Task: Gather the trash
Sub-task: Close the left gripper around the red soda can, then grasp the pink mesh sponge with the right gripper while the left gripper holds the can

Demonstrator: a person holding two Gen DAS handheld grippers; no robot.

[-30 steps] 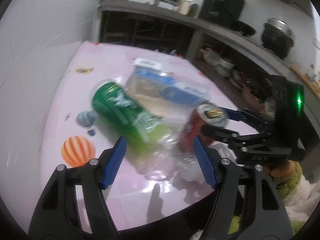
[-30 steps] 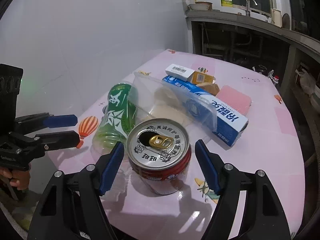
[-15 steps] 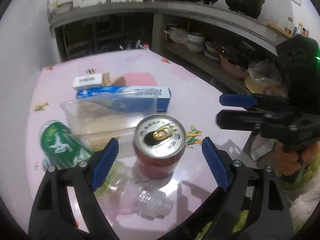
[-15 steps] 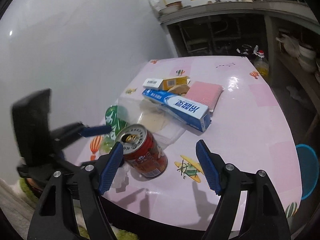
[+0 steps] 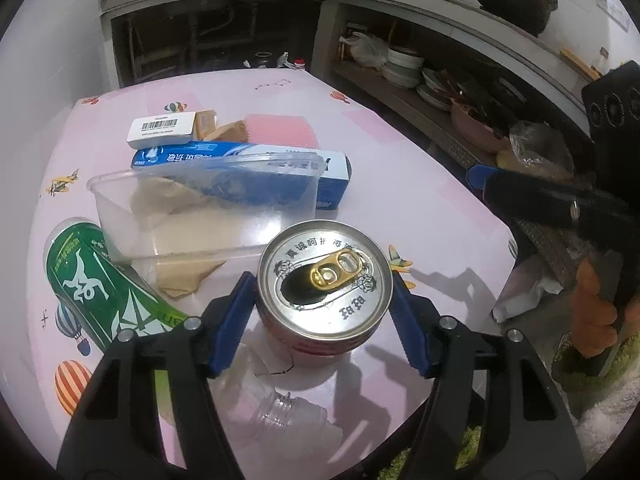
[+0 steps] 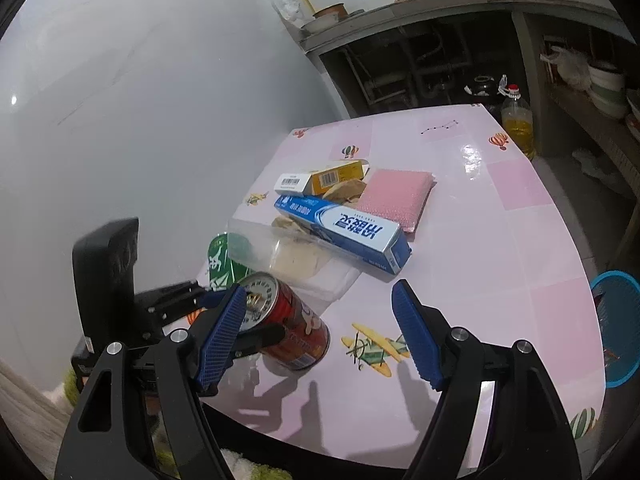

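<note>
- The left gripper [image 5: 322,318] points down at the near edge of the pink table [image 5: 420,184], its blue pads on either side of the red can [image 5: 324,280]; the jaws are closing, and both pads sit against or just off the can's rim, so whether they press on it I cannot tell.
- The red can stands upright near the table's front edge, its silver top open and the gold pull tab folded back.
- A clear plastic bottle [image 5: 288,412] lies on its side just in front of the can, under the left gripper's frame, neck toward the camera.
- The green can [image 5: 100,288] lies on its side to the left of the red can, near the bottle.
- The right gripper [image 6: 318,334] hovers off the front of the table with its jaws wide apart and nothing between the pads; the red can shows just behind its left pad.
- Behind the red can sits a clear plastic container [image 5: 200,208] with brown paper inside.
- Behind that, touching its far rim, lies a long blue box [image 5: 332,176].
- Farther back are a white-and-yellow carton [image 5: 168,128] and a pink sponge [image 5: 280,130], close together.
- A blue basket [image 6: 616,328] stands on the floor beyond the table's right edge.
</note>
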